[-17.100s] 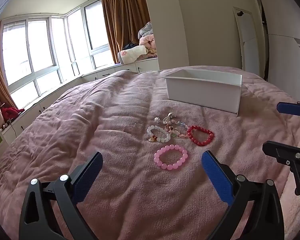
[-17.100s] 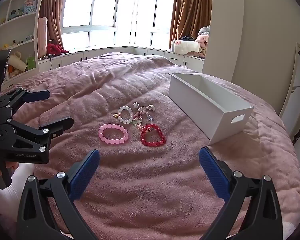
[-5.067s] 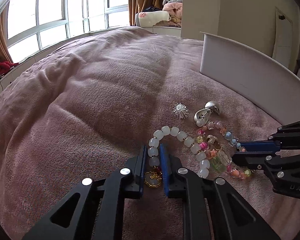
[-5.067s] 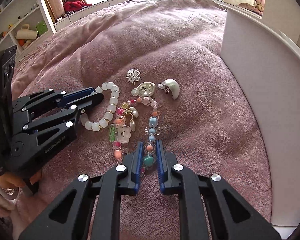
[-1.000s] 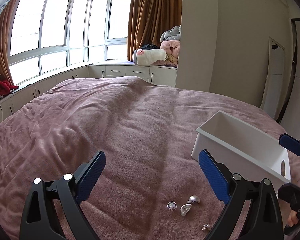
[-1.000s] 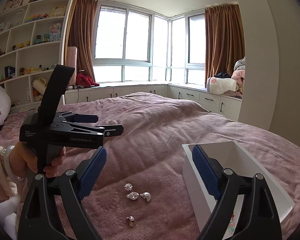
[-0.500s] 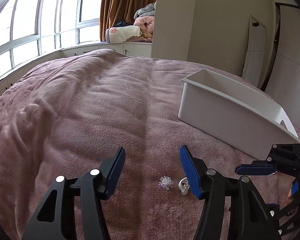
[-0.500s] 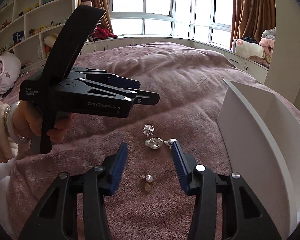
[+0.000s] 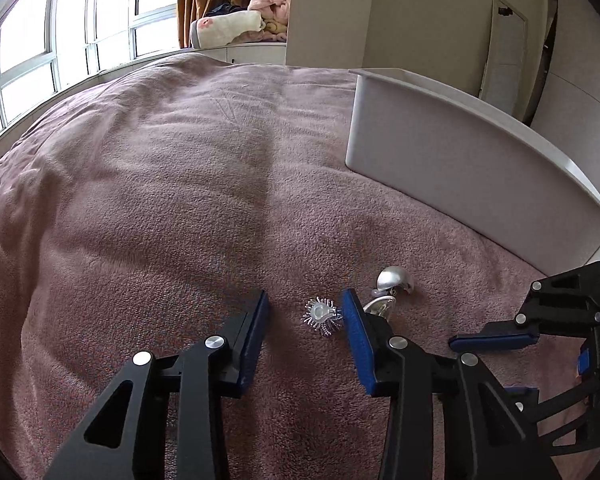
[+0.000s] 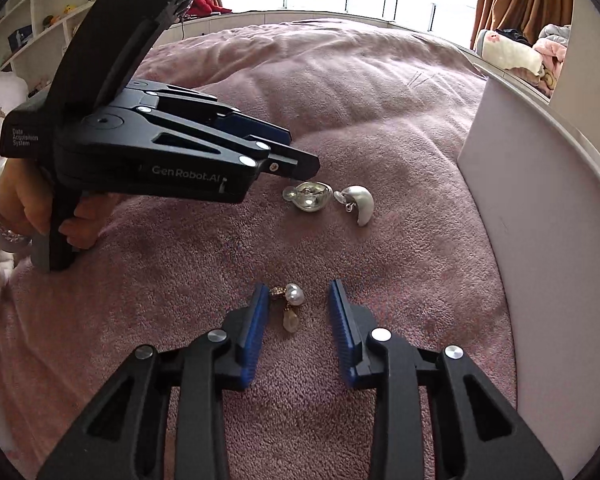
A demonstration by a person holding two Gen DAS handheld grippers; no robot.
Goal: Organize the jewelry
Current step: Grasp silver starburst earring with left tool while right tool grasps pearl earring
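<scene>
A spiky silver earring lies on the pink bedspread between the open jaws of my left gripper, close to the right finger. Two silver dome earrings lie just right of it; they also show in the right wrist view. A pearl drop earring lies between the open jaws of my right gripper, nearer the left finger. My left gripper shows in the right wrist view, hiding the spiky earring. The white box stands to the right.
The white box's wall rises close on the right of the right gripper. The pink bedspread stretches far to the left. Windows, curtains and shelves lie beyond the bed.
Both grippers have dropped low over the bedspread and narrowed their jaws, the left around the spiky earring, the right around the pearl earring.
</scene>
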